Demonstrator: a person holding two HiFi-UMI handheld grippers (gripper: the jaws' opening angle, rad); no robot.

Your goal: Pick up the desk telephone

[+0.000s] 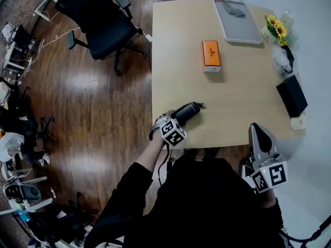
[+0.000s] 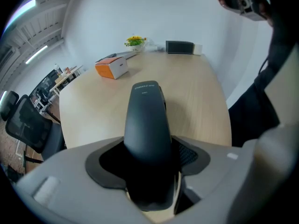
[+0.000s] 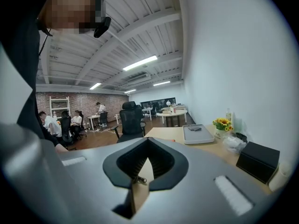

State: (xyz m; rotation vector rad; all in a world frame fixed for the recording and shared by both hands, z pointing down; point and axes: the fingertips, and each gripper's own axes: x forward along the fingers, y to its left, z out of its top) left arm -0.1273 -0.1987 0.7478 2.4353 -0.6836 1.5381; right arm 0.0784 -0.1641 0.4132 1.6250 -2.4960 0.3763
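**Telephone clamped at the table's near edge**

The left gripper has its jaws closed round the thick end of the black telephone, whose slim end points out over the table. Gripping the thick end lets the pads seat on both flanks. It sits at the table's near edge, with its shadow just beside it; whether it has left the wood I cannot tell, though I judge the lift is only starting.

The right gripper hangs off the table's near right corner, jaws pressed together on nothing, likely kept clear because one gripper is enough.

The orange box at the table's middle and the grey tray at its far edge are well apart from the telephone.
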